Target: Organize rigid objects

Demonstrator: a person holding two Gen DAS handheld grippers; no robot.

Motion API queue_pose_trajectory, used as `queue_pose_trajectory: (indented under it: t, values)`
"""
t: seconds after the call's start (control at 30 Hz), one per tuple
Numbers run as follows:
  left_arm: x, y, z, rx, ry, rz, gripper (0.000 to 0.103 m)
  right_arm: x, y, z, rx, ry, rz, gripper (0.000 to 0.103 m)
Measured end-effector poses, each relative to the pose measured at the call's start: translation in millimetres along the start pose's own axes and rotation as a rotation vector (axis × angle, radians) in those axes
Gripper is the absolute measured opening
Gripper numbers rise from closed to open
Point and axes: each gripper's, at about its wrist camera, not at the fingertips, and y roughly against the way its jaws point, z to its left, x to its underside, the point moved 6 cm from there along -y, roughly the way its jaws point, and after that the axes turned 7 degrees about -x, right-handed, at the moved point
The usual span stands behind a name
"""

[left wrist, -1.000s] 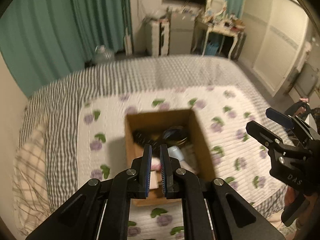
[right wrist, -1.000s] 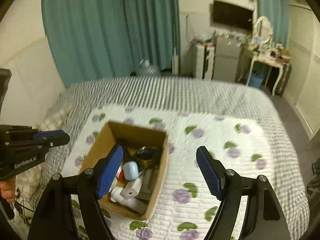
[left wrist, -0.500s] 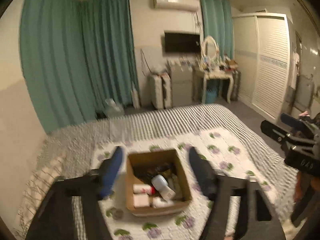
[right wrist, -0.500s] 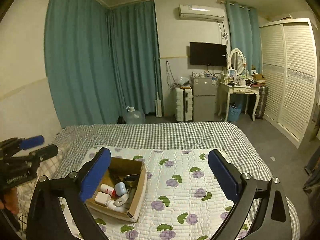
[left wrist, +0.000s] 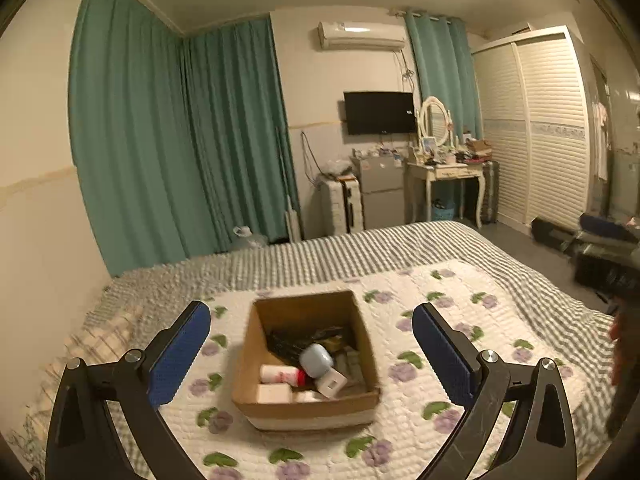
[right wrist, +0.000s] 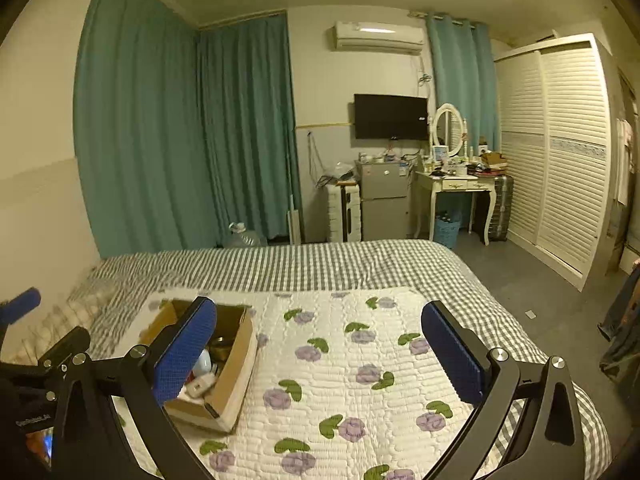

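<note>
An open cardboard box (left wrist: 306, 404) stands on the flowered quilt. It holds several rigid things: a white bottle with a red cap (left wrist: 282, 374), a pale blue rounded case (left wrist: 316, 360), a white cube (left wrist: 331, 385) and dark items at the back. My left gripper (left wrist: 309, 311) hovers short of the box, its jaws opening wide, nothing between the pads. In the right wrist view the box (right wrist: 236, 360) lies low at the left, partly behind the left blue pad. My right gripper (right wrist: 318, 308) stands open over bare quilt, holding nothing.
The quilt (right wrist: 340, 380) covers a bed with a grey checked sheet (right wrist: 320, 264). Teal curtains (right wrist: 180, 140), a small fridge (right wrist: 382, 200), a dressing table (right wrist: 456, 188) and a louvred wardrobe (right wrist: 560, 160) line the far walls. A water jug (left wrist: 248, 236) stands on the floor.
Both grippers have drawn back from the box and tilted up, so more of the room shows. The left jaws went from shut to wide apart; the right jaws widened further.
</note>
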Motion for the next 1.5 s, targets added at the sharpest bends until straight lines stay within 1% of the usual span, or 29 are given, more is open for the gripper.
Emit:
queue_pose_trajectory:
  t: [0.2, 0.33, 0.4, 0.5, 0.83, 1.07, 1.5]
  values:
    - [0, -2, 3, -0.019, 0.021, 0.035, 0.103, 15, -13, 7, 0.003, 0.045, 0.032, 0.103]
    - [2, -6, 12, -0.02, 0.077, 0.065, 0.103, 21, -20, 9, -0.001, 0.052, 0.053, 0.103]
    - [3, -8, 12, -0.028, 0.087, 0.066, 0.103, 24, -22, 12, -0.004, 0.055, 0.056, 0.103]
    - [4, -7, 13, -0.021, 0.098, 0.06, 0.103, 23, -23, 16, -0.012, 0.056, 0.059, 0.103]
    - [12, -12, 13, -0.018, 0.091, 0.091, 0.103, 27, -26, 20, -0.019, 0.041, 0.067, 0.103]
    - [12, -12, 7, -0.028, 0.073, 0.084, 0.103, 27, -26, 23, -0.022, 0.051, 0.068, 0.103]
    - [14, -13, 13, -0.029, 0.092, 0.099, 0.103, 31, -27, 24, -0.022, 0.057, 0.074, 0.103]
